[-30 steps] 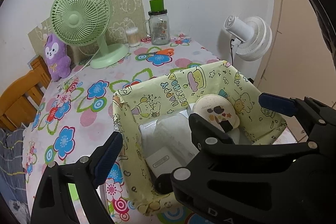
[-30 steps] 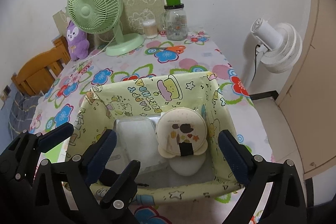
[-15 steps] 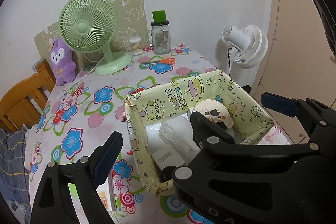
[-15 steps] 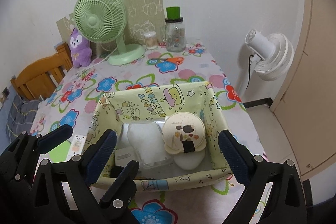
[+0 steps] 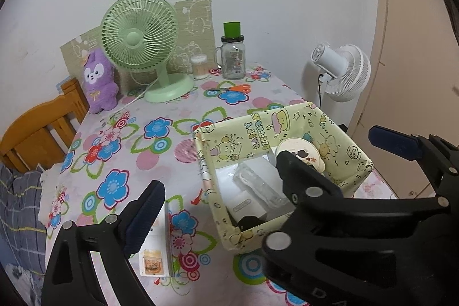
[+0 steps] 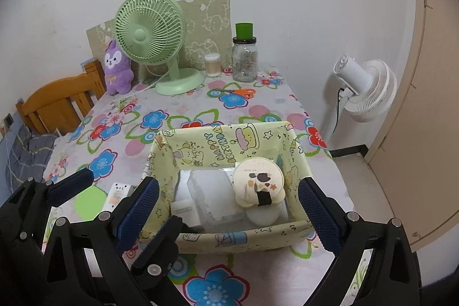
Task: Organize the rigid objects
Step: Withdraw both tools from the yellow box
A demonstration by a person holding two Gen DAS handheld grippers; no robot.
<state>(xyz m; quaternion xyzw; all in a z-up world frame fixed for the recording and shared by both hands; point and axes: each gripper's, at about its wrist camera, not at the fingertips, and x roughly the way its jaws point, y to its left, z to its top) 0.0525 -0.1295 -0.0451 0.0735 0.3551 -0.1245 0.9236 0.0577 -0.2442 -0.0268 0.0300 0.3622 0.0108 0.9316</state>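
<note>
A pale yellow open box wrapped in cartoon birthday paper sits on the flower-patterned tablecloth, near the table's front right corner. Inside lie a round cream compact with a black strap, a clear plastic case, a white rectangular charger block and a white rounded item under the compact, mostly hidden. A dark object at the box's near wall is too covered to identify. A small white card packet lies on the cloth left of the box. The left gripper and right gripper both hover with fingers spread wide, empty.
</note>
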